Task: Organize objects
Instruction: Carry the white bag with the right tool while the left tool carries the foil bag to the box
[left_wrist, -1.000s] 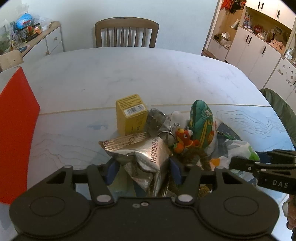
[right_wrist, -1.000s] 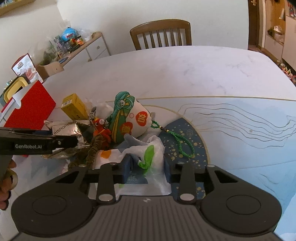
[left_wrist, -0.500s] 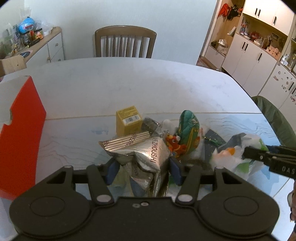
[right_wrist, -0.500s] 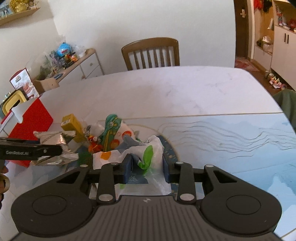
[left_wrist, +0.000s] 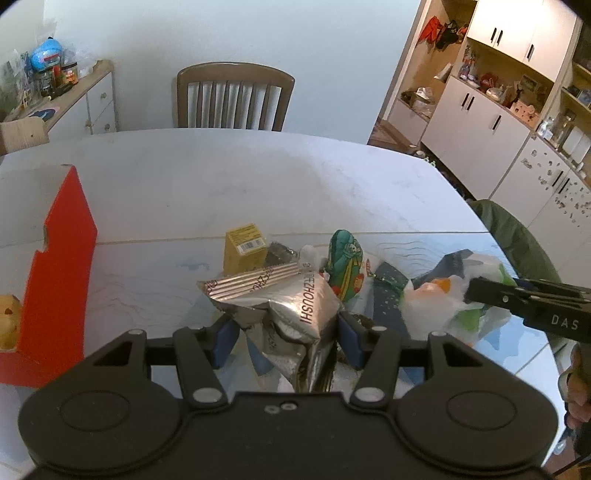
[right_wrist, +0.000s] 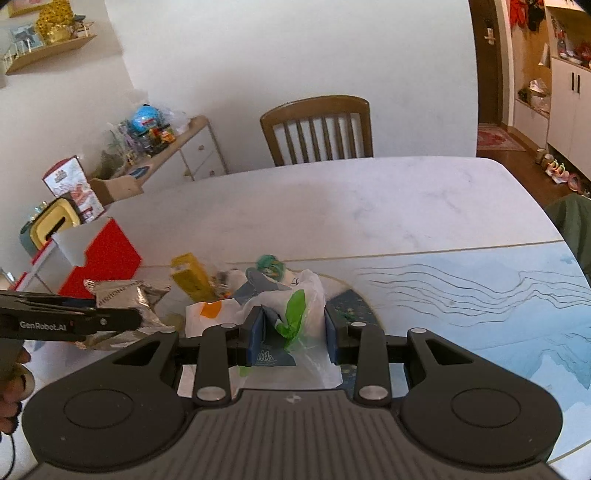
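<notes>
My left gripper (left_wrist: 282, 338) is shut on a crumpled silver foil snack bag (left_wrist: 284, 299), lifted above the table. The same silver bag (right_wrist: 122, 306) shows at the left of the right wrist view. My right gripper (right_wrist: 293, 332) is shut on a white plastic bag with green and orange print (right_wrist: 295, 314), also raised; the white plastic bag (left_wrist: 436, 299) appears at the right of the left wrist view. Below on the table lie a yellow box (left_wrist: 245, 247), a green patterned pouch (left_wrist: 345, 264) and a dark blue mat (left_wrist: 388, 295).
A red open box (left_wrist: 55, 295) stands at the table's left edge. A wooden chair (left_wrist: 234, 99) sits at the far side. A sideboard with clutter (right_wrist: 155, 147) is at the left wall, white cabinets (left_wrist: 498, 122) at the right. A green-covered chair back (left_wrist: 517, 240) is near right.
Both grippers have risen and drawn back from the pile, each carrying its bag. The items left on the table look smaller and farther away.
</notes>
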